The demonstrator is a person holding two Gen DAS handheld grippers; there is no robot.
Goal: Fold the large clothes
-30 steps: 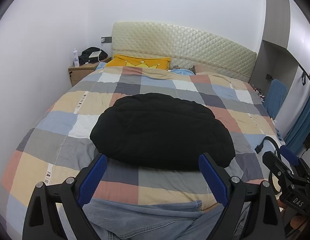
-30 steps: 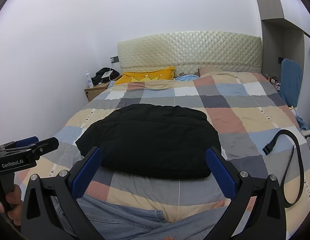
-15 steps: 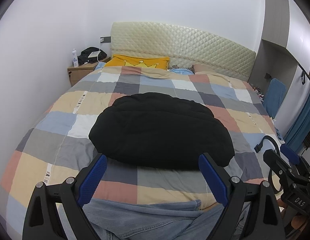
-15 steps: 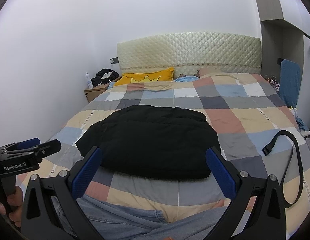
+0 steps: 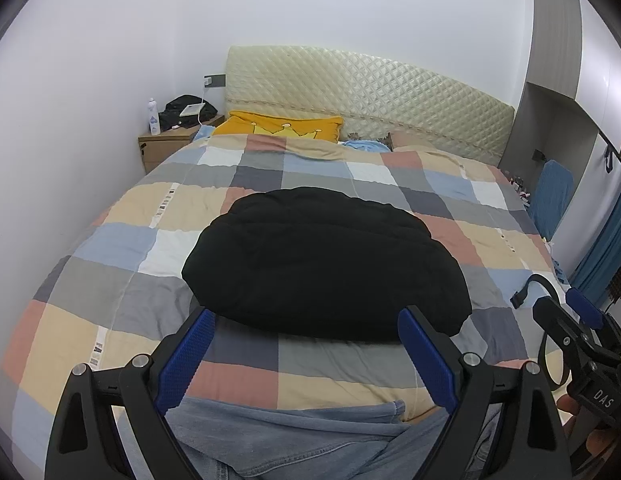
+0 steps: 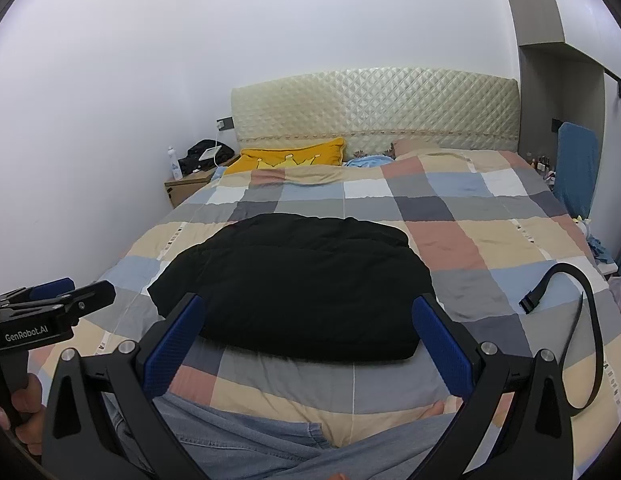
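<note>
- Left gripper (image 5: 306,354) and right gripper (image 6: 310,344) both gape wide, holding nothing.
- Black garment (image 5: 322,268) lies folded just ahead of both, seemingly finished, on the checked quilt (image 5: 110,276).

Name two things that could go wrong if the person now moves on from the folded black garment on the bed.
1. The black garment is a puffy bundle lying loose; both grippers, left and right, are open and off it, so it may spring open.
2. The black strap lies on the quilt just right of the garment and could snag a gripper.
</note>
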